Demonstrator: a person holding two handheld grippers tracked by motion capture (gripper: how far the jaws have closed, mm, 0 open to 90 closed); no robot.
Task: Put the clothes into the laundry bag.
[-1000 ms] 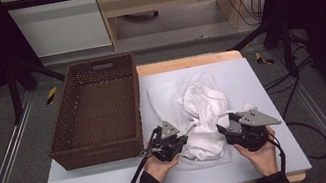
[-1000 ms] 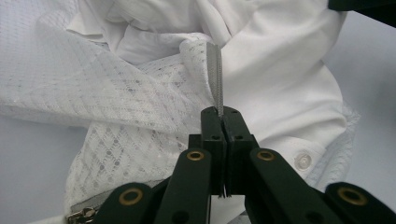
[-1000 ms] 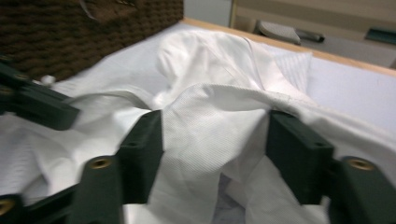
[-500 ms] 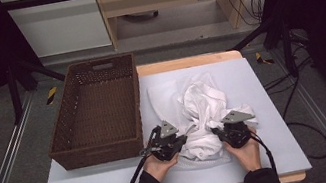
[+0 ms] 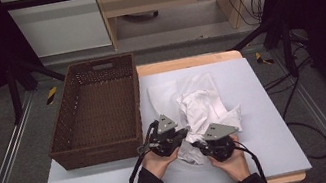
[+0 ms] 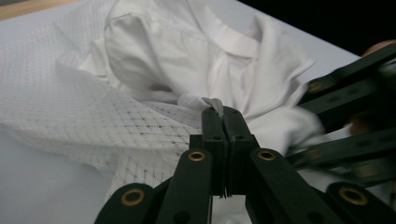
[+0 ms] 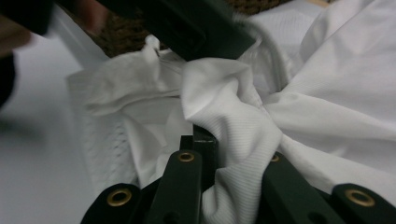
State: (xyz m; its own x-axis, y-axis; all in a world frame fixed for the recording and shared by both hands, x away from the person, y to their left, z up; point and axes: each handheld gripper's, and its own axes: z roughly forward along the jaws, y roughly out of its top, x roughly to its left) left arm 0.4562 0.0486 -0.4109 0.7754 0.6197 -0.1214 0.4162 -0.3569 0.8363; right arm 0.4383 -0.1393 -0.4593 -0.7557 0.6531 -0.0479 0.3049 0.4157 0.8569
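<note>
Both grippers are down on the shirt (image 5: 202, 107), which lies crumpled on the worktop (image 5: 267, 119) just right of the basket (image 5: 98, 108). The big change is on the right: a second ago the right gripper (image 5: 204, 144) sat off the cloth's near right edge, and now it is in against the bundle's near side. Its fingers (image 7: 203, 140) have just been closing, and the right gripper view shows a thick fold of white fabric bunched between them, so that side now has a hold. The left gripper (image 5: 184, 132) is clamped tight too; in the left gripper view its fingers (image 6: 223, 126) meet with only a thin nip of cloth pinched at the tips. Compared with the earlier picture it looks a touch higher, the fabric beginning to peel up with it. With two holds on, the shirt looks ready to be lifted and spread out or carried across to the basket, which stands empty.
</note>
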